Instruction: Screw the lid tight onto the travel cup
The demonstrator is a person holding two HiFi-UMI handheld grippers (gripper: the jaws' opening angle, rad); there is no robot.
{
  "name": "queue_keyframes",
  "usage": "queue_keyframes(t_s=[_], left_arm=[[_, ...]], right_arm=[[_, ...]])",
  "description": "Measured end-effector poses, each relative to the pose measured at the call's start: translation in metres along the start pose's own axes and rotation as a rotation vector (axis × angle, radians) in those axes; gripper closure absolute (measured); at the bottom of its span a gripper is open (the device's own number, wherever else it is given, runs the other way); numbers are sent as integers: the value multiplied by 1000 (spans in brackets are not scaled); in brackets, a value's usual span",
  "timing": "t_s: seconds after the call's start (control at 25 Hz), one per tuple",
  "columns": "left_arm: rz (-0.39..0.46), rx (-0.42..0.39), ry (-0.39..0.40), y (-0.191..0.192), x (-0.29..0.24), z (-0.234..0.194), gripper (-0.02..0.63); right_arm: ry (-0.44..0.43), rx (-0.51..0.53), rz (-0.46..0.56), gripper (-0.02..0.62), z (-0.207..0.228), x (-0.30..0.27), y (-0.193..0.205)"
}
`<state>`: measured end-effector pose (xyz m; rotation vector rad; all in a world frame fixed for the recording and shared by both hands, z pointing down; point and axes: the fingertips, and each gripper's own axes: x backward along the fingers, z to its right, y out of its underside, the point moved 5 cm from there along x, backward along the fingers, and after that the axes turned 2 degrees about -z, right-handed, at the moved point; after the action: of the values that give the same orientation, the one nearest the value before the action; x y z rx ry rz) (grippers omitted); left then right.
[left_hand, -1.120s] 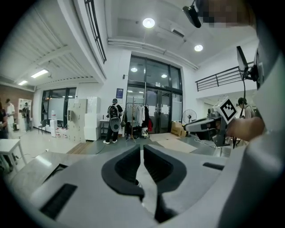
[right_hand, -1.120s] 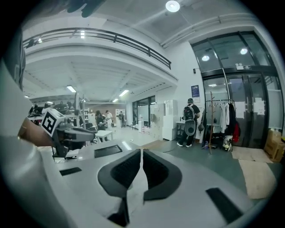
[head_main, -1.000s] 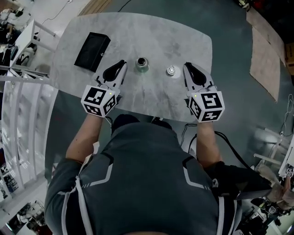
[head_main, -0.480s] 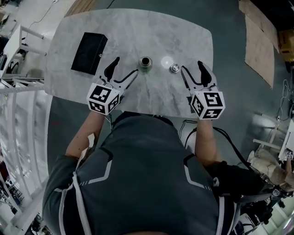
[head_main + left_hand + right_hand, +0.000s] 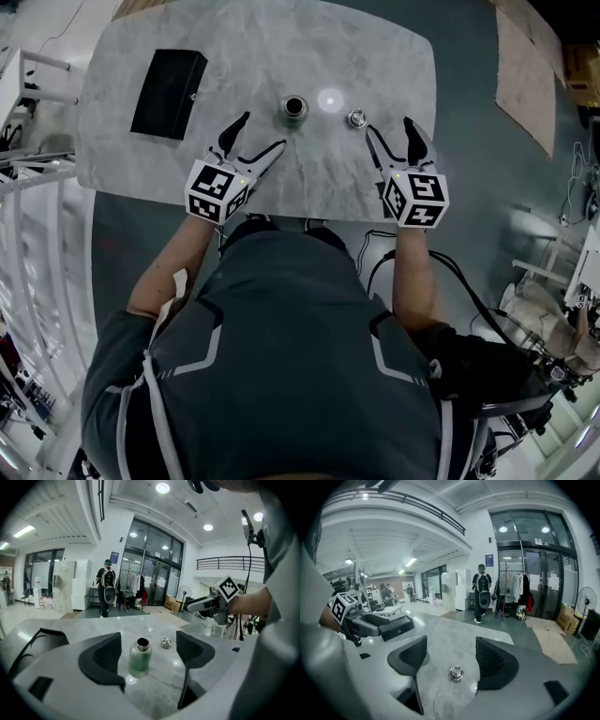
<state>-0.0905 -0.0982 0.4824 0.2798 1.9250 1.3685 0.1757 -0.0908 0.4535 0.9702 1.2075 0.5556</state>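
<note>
The green travel cup [image 5: 294,109] stands upright and open-mouthed on the marble table [image 5: 253,56]. Its small metal lid [image 5: 356,118] lies to its right, apart from it. My left gripper [image 5: 261,133] hovers just short of the cup, open, its jaws having just been opening with nothing between them. In the left gripper view the cup [image 5: 139,657] and lid [image 5: 166,642] show ahead, framed by the left gripper [image 5: 149,637]. My right gripper [image 5: 388,127] is open too, its jaws also just opened and empty, with the lid [image 5: 456,672] ahead of the right gripper [image 5: 451,644].
A black box [image 5: 169,81] lies at the table's far left, also seen as the black box [image 5: 396,625] in the right gripper view. The table's near edge runs under both hands. People stand far off in the hall behind.
Both grippers went from shut to wide open. Both came down closer to the tabletop, still short of the cup and the lid.
</note>
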Motion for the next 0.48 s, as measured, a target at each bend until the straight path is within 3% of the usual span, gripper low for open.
queue_keyframes(t_s=[0.16,0.4,0.48], left_arm=[[-38,62,-31,24,-21,-1,238],[-75,91,-74,44,-48,-7,278],[-86,123,-113,54,-54,-15,314]], right_arm=[[-15,3,-57,281,8,-15,25],[-42,7,-141,281,19,-43,55],[-53,5,-175,281,20,-54,67]])
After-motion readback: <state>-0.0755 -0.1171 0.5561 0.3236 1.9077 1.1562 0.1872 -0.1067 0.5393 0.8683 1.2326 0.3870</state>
